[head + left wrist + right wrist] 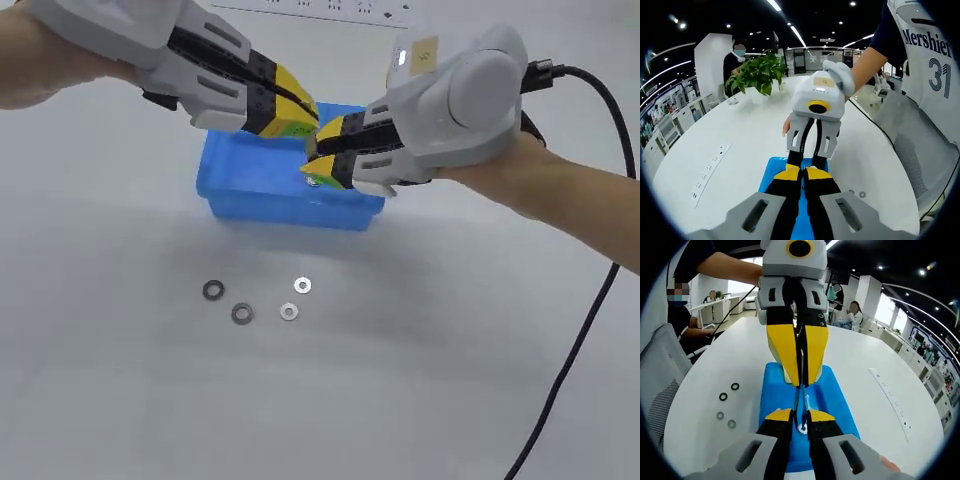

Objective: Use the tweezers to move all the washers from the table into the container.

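Four washers (242, 314) lie on the smooth white bench (400, 380) just in front of the blue container (260, 205). They look thin, light, stiff and slippery, best nipped across the rim through the hole. Over the container, the right claw (800, 416) is narrow, squeezing the tweezers (801, 400), whose tips seem to carry a fifth washer (802, 428). The left claw (802, 172) is closed on their other end. Beyond the container are a potted plant (760, 75) and an open office.

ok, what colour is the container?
The container is plain blue, clearest in the head view.
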Motion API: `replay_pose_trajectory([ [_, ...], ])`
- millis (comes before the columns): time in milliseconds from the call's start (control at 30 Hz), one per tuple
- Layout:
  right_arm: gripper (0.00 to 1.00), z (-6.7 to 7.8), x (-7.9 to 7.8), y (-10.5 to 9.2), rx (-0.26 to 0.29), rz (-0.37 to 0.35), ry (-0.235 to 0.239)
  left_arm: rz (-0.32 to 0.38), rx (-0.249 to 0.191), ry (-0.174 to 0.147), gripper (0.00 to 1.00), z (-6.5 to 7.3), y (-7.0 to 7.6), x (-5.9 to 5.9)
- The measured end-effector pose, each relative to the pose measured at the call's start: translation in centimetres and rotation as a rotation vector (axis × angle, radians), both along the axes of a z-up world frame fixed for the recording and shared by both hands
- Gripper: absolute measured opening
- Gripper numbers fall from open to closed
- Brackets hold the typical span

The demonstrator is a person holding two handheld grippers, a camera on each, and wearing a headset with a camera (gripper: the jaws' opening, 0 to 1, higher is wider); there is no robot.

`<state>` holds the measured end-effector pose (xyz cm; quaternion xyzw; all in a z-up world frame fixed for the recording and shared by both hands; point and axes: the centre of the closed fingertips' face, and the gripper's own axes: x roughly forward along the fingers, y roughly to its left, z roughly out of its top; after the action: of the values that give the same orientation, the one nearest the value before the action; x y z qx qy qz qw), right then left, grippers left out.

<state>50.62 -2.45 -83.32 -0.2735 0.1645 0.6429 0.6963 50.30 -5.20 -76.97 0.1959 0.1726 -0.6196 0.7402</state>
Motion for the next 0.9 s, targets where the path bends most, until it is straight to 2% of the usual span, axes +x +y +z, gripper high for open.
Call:
replay_pose_trajectory([
  [67, 0.12, 0.1, 0.1, -0.2, 0.007, -0.004, -0.001, -0.004, -0.002, -0.007, 0.06, 0.5, -0.1, -0.2],
  [267, 0.13, 3.0, -1.0, -0.3, 0.041, 0.001, -0.034, -0.025, -0.004, -0.045, 0.06, 2.6, -0.1, -1.1],
  [400, 0.13, 4.5, -1.9, -0.3, 0.061, 0.001, -0.047, -0.044, 0.005, -0.071, 0.06, 4.3, -0.2, -2.2],
  [533, 0.13, 5.7, -3.7, -0.3, 0.072, 0.019, -0.062, -0.074, 0.024, -0.092, 0.06, 5.1, -0.3, -4.1],
  [633, 0.13, 6.0, -5.1, -0.2, 0.07, 0.036, -0.07, -0.092, 0.039, -0.096, 0.06, 5.4, -0.5, -5.7],
  [733, 0.13, 5.5, -6.5, -0.1, 0.069, 0.052, -0.066, -0.111, 0.054, -0.095, 0.06, 5.3, -0.7, -7.5],
  [900, 0.13, 4.3, -9.3, -0.2, 0.057, 0.076, -0.04, -0.121, 0.055, -0.062, 0.06, 4.3, -0.9, -9.8],
])
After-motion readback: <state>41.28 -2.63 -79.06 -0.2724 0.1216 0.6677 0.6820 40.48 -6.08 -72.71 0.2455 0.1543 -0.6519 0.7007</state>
